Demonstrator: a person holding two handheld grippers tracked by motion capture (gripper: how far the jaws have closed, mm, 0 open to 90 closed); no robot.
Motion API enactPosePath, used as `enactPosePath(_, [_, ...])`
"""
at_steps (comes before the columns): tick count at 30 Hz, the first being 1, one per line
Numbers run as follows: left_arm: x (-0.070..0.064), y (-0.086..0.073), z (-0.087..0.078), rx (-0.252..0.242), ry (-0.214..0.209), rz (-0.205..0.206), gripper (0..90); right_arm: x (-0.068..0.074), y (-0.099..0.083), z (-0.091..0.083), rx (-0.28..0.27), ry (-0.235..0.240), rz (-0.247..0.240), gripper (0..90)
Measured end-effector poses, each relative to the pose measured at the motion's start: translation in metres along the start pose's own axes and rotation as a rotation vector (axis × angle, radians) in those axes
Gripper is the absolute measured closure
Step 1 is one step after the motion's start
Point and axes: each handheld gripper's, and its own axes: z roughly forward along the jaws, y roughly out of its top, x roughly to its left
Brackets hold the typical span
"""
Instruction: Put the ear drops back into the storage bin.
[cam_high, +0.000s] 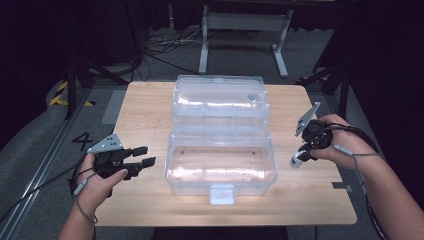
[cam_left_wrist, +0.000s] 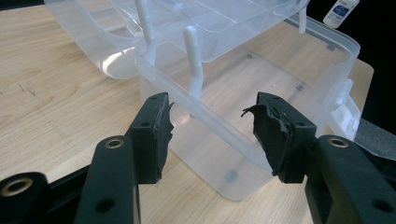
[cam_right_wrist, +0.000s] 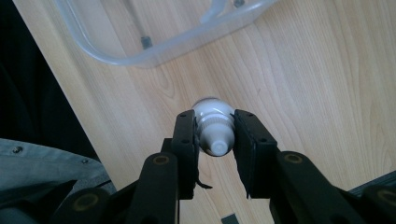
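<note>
— Gripping anything on the right?

— Yes. The right tongs are clamped on a small white bottle, one jaw on each side of its ribbed neck, cap end toward the camera. In the high view the bottle hangs just above the wooden surface, to the right of the clear plastic box and apart from it.

— And the left?

— The left tongs are spread wide and hold nothing. They hover over the surface just left of the box, pointing at it. In the left gripper view the box wall shows between the two jaws, untouched.

— How does the box stand?

— Lid swung back, body empty, its latch facing the person.
</note>
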Motion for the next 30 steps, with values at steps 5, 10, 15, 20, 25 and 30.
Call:
enactPosePath(5, [0.001, -0.001, 0.001, 0.006, 0.007, -0.004, 45.9, 0.007, 0.009, -0.008, -0.006, 0.002, -0.031, 71.4])
enactPosePath(10, [0.004, -0.001, 0.000, -0.003, 0.038, -0.007, 43.6, 0.015, 0.019, -0.016, -0.016, 0.003, -0.058, 71.4])
enactPosePath(15, [0.007, -0.002, -0.002, -0.013, 0.071, -0.021, 42.2, 0.022, 0.026, -0.022, -0.041, 0.004, -0.087, 71.4])
enactPosePath(20, [0.009, -0.004, -0.002, -0.004, 0.082, -0.030, 40.9, 0.030, 0.038, -0.027, -0.045, 0.003, -0.117, 71.4])
enactPosePath(25, [0.010, -0.004, -0.001, 0.004, 0.083, -0.036, 40.6, 0.035, 0.049, -0.028, -0.059, 0.013, -0.143, 71.4])
enactPosePath(30, [0.012, -0.005, -0.001, 0.014, 0.085, -0.033, 39.9, 0.039, 0.062, -0.021, -0.052, 0.025, -0.174, 71.4])
